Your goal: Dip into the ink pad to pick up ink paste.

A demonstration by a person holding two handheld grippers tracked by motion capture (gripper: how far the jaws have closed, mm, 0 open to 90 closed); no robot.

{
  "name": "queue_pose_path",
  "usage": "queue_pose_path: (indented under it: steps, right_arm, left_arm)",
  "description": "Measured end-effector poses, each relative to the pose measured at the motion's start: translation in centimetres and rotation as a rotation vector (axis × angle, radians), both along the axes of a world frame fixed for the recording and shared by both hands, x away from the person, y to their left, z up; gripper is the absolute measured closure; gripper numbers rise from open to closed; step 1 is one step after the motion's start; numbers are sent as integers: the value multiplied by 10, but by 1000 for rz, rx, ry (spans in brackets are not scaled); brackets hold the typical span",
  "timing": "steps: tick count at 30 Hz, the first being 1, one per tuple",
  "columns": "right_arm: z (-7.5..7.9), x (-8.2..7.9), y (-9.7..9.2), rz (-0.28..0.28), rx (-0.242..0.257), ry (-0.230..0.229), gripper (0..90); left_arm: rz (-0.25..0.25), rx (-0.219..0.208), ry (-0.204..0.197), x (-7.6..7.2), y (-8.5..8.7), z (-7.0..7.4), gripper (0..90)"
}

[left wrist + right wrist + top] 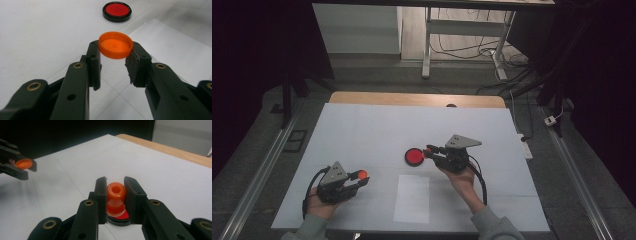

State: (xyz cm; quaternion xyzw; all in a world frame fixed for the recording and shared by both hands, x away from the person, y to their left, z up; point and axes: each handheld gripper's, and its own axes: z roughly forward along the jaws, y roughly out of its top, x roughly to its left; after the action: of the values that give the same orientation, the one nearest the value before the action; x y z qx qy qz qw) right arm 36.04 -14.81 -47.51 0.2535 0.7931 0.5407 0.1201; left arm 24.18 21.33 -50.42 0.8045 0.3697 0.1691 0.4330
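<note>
The small orange plastic bottle with a round open mouth [116, 195] is clamped between the 2 black jaws of the right gripper [115, 195], and it hangs directly above the round red dish with a black rim [415, 157], its lower end close over the red surface; whether it touches cannot be told. In the high view the right gripper [430, 151] sits at the dish's right edge. The flat round orange plastic cap [115, 45] is pinched by its rim in the left gripper [113, 58], held clear of the sheet, nearer the person than the dish and well apart from it. A white paper rectangle [412, 198] lies just in front of the dish on the white table cover [362, 130].
</note>
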Motion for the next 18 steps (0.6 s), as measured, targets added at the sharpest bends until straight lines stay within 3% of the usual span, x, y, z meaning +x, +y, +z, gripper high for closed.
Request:
queue_pose_path:
  steps: [10, 18]
  right_arm:
    - [-6, 10, 8, -15, -4, 23, 727]
    - [-10, 14, 17, -8, -34, 36, 726]
  left_arm:
    - [-4, 0, 4, 2, -3, -1, 658]
    - [-1, 1, 7, 2, -2, -1, 658]
